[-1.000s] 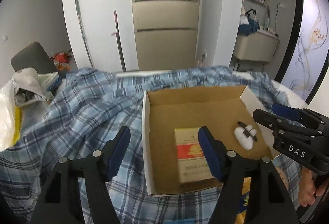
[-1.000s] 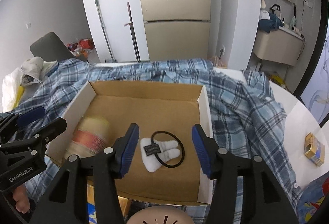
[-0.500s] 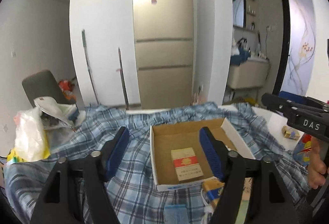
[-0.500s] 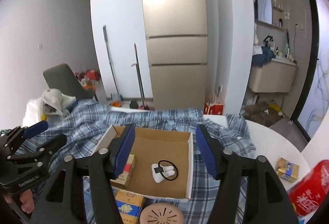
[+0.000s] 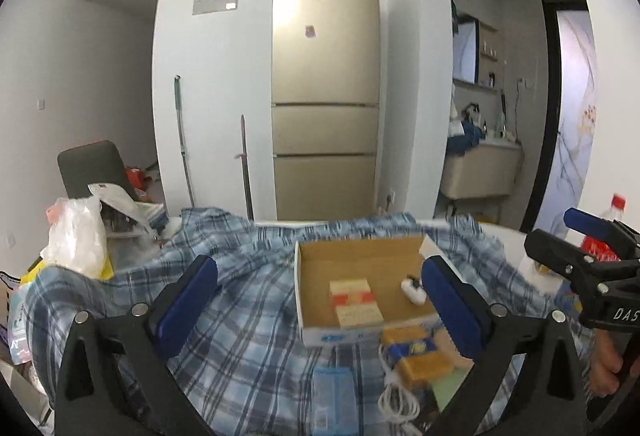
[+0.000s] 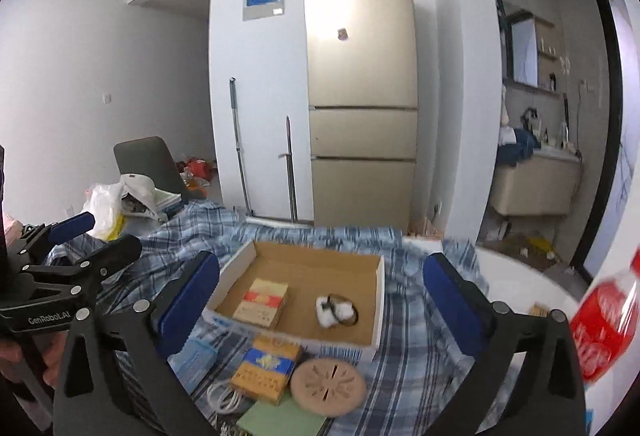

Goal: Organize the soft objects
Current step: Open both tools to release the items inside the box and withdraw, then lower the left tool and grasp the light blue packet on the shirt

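Softness marks the small white plush bundle (image 6: 335, 310), centre frame in the shallow cardboard box (image 6: 378, 300): light, squashy, best pinched mid-body; left gripper (image 5: 320, 300) and right gripper (image 6: 320, 300) gape wide, empty.

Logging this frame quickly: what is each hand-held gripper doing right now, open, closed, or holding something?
Left hand-held gripper: open, holding nothing.
Right hand-held gripper: open, holding nothing.

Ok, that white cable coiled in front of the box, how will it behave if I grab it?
The white cable lies in loose loops on the plaid cloth, so it is probably floppy and light. Pinching one strand may let the coil unravel and trail. It also touches the yellow-blue packet, which might get dragged.
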Tool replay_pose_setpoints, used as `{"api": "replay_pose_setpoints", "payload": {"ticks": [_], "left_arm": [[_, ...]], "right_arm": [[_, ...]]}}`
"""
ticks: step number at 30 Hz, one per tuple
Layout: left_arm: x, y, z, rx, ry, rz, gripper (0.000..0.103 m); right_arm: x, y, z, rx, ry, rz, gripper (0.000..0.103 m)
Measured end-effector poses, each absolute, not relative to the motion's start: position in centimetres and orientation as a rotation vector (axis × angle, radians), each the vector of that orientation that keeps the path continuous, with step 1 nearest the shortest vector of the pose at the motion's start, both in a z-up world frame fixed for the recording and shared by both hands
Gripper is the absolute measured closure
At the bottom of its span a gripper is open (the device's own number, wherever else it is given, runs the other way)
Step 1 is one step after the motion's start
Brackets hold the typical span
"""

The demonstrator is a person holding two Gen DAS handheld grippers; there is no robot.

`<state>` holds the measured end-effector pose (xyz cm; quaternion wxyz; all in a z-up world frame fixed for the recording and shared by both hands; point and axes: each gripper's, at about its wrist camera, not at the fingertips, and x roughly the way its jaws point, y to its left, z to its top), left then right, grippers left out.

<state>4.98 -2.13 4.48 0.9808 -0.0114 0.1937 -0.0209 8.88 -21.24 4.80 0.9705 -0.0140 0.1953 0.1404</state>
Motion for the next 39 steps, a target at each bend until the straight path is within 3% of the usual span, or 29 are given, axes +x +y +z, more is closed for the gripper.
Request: {"api": "replay_pose_setpoints", "payload": {"ticks": [12,29,35,39], "left_arm": [[6.2,-3.1,-0.9,0.022,0.519,-0.060,0.000],[7.7,-2.8,-4.9,0.003,0.655,-0.050,0.000],[8.6,-2.7,-5.4,-0.011,0.734,-0.082,0.010],[9.2,-3.7,-6.5,0.040,0.821,-0.115,0.028]], "right_arm": [[8.5,-22.0,-1.5,-0.037,0.462,0.278,0.001],[9.2,-21.2,-3.6,-0.101,0.519,0.215,0.001],[9.3,-21.5,-3.6,-0.091,0.519,0.213,0.001],[9.6,-21.6,-3.7,-0.086,0.533,0.209,0.001]]}}
